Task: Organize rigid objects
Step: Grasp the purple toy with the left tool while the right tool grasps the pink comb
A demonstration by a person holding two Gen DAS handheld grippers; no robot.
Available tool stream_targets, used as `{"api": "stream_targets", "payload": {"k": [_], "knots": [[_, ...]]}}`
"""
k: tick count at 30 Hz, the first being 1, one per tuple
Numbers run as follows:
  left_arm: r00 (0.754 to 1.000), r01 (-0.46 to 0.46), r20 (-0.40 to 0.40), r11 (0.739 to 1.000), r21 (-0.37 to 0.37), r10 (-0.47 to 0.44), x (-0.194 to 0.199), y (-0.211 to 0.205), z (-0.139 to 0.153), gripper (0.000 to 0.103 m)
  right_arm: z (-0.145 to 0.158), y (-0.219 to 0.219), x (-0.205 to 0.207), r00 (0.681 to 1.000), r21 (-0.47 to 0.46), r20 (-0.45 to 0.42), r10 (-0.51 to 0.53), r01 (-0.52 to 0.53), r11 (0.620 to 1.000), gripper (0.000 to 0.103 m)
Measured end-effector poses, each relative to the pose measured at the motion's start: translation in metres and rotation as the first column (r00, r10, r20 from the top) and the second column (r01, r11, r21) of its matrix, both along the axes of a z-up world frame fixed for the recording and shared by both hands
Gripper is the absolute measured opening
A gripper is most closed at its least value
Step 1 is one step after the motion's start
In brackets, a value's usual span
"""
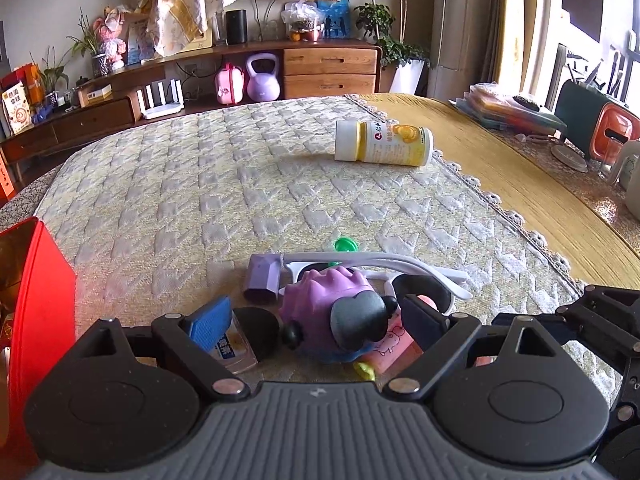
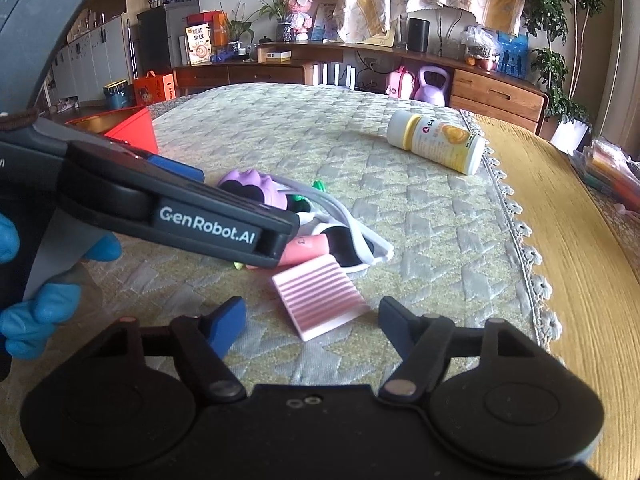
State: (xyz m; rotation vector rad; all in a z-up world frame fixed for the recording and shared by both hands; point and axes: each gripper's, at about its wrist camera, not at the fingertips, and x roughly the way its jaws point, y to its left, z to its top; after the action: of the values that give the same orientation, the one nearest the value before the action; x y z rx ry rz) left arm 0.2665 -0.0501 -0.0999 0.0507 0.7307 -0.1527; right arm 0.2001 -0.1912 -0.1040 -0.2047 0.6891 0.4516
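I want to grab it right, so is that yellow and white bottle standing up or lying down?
Lying down: the bottle rests on its side on the quilted cloth, white cap pointing left.

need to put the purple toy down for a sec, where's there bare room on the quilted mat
Widest bare stretch: the quilted mat between the red box, the lying bottle and the toy pile. A narrower strip runs between the bottle and the white sunglasses. Crowded: around the purple toy under the left gripper, and the pink ridged piece before the right gripper.
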Motion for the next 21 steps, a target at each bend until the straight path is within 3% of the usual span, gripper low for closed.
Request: {"api": "stream_targets", "payload": {"k": [5,9,18,21], "knots": [[1.000,0.021,0.008,1.000,0.000,-0.021,-0.002,-0.001,0.000,0.082,0.001,-0.001,0.000,1.000,0.001,0.007,-0.012,0.012,1.000,0.060],[0.999,0.051,0.016,0.999,-0.007,-0.051,-0.005,-0.005,0.002,0.064,0.001,-0.001,0.000,1.000,0.005,0.012,-0.029,0.029,1.000,0.050],[0.999,0.050,0.012,0.999,-0.009,-0.050,-0.009,-0.002,0.005,0.063,0.003,-0.003,-0.004,0.999,0.018,0.023,-0.042,0.042,0.999,0.046],[0.998,0.052,0.020,0.999,-0.009,-0.052,-0.012,0.000,0.008,0.051,0.005,-0.004,-0.008,0.998,0.020,0.032,-0.049,0.048,0.999,0.046]]}}
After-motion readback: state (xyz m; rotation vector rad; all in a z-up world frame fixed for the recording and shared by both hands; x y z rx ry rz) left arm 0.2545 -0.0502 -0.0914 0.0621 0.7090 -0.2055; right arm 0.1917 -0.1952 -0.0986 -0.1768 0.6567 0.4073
